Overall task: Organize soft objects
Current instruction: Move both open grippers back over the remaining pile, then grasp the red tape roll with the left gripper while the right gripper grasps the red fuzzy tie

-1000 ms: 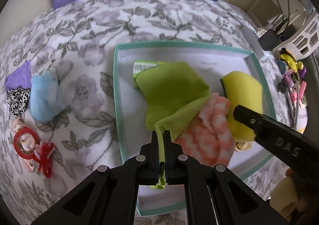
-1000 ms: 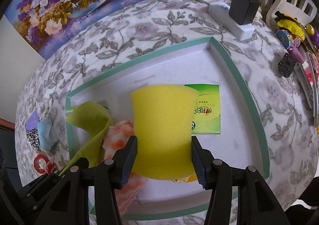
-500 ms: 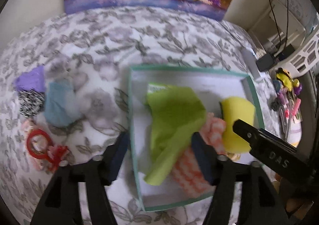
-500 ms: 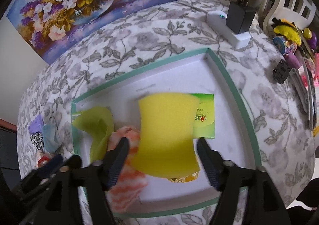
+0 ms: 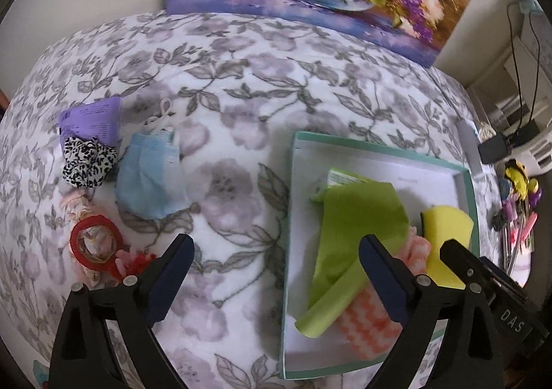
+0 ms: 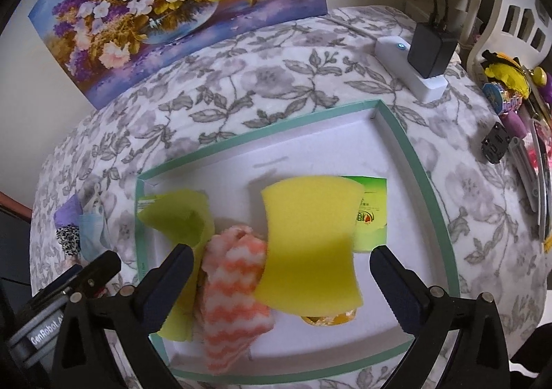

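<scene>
A white tray with a teal rim (image 5: 293, 182) (image 6: 414, 154) lies on the floral bedspread. In it lie a green cloth (image 5: 355, 223) (image 6: 179, 220), an orange-and-white chevron cloth (image 5: 369, 323) (image 6: 234, 289), a yellow sponge (image 5: 445, 230) (image 6: 310, 244) and a green tissue packet (image 6: 372, 216). My left gripper (image 5: 276, 251) hovers over the tray's left rim, its jaws opening with nothing held between them. My right gripper (image 6: 281, 258) hangs above the sponge, its jaws opening; the sponge lies between the pads without touching them.
Left of the tray on the bedspread lie a blue face mask (image 5: 151, 182), a leopard-print scrunchie (image 5: 88, 161), a purple packet (image 5: 91, 119) and a red ring (image 5: 95, 244). A white power strip with a black charger (image 6: 427, 54) and small clutter (image 6: 507, 85) sit at the right.
The left gripper let go of the green cloth, opened wide and drew up and to the left. The right gripper released the yellow sponge, which now rests in the tray.
</scene>
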The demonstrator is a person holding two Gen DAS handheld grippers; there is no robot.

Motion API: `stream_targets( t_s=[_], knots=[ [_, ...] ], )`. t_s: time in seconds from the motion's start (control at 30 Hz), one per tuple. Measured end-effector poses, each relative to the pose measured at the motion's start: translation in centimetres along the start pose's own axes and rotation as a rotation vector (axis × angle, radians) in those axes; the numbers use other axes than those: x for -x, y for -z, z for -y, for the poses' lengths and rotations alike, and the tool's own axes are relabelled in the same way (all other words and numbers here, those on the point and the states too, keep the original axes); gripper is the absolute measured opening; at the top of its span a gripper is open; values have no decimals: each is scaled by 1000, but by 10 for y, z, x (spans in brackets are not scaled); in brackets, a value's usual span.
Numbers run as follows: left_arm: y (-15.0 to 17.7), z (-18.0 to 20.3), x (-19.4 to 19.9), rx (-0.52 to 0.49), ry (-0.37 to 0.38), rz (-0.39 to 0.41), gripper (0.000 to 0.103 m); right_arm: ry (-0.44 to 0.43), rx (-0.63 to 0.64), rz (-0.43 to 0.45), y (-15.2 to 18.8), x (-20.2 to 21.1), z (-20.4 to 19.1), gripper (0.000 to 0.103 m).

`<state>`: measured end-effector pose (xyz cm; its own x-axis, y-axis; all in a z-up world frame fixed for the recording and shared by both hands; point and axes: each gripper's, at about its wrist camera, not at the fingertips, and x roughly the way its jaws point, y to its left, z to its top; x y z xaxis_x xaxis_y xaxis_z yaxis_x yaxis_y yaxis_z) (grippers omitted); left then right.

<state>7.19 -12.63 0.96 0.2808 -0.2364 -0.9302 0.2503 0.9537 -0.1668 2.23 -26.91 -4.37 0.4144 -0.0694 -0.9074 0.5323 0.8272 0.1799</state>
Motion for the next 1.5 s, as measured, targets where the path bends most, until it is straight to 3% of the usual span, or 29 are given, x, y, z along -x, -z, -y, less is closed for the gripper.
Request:
stream_targets(
  t_s=[0.23, 0.43, 0.7, 1.0, 1.23, 1.5],
  knots=[
    [-7, -23, 13, 54, -14, 45, 97, -28, -22, 12, -1, 6, -2, 103],
    [-13, -59, 31, 121, -83, 96, 97, -49, 5, 34, -2, 14, -20, 103],
    [-14, -133, 62, 261, -252, 182, 99, -69, 138, 55, 5, 21, -86, 103],
    [-6, -194, 89, 328, -367, 251, 102, -112, 281, 41, 26, 11, -168, 103],
    [2, -230, 84, 388, -336, 214, 102, -116, 380, -8, 48, -8, -215, 103],
    [8, -238, 45, 403, -273, 58, 102, -97, 429, -115, 72, -43, -239, 103]
  ],
)
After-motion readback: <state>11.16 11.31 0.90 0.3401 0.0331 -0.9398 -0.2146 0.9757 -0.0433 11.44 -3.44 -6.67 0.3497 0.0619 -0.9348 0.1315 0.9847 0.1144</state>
